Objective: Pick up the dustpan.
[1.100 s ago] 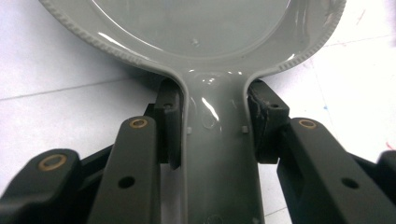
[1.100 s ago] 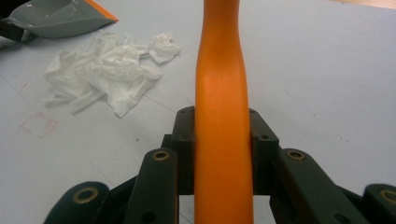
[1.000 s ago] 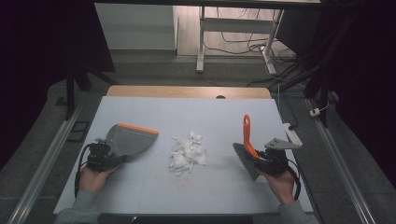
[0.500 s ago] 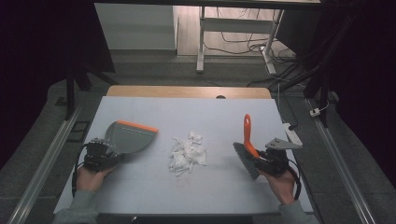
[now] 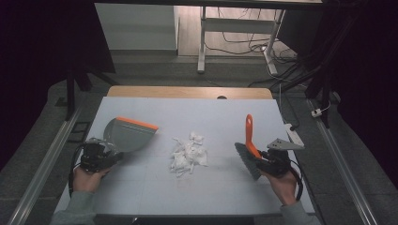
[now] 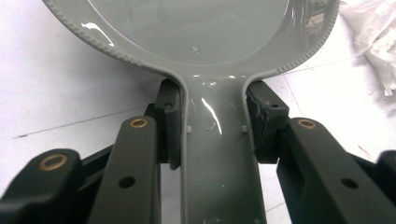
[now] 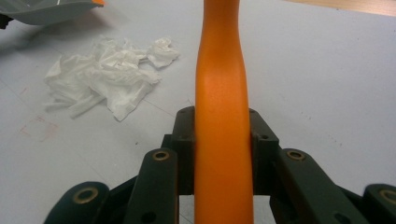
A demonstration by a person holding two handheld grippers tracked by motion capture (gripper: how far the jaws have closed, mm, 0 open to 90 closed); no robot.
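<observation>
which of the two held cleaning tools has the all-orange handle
The brush with grey bristles, held in the right gripper. Its orange handle runs up between the fingers. The other tool, the grey plastic dustpan in the left gripper, has only an orange front lip.

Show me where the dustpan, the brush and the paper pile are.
dustpan (image 5: 126, 136), high view, on its grey pan.
brush (image 5: 248, 129), high view, on its orange handle.
paper pile (image 5: 188, 152), high view, on the middle of the crumpled white paper.
</observation>
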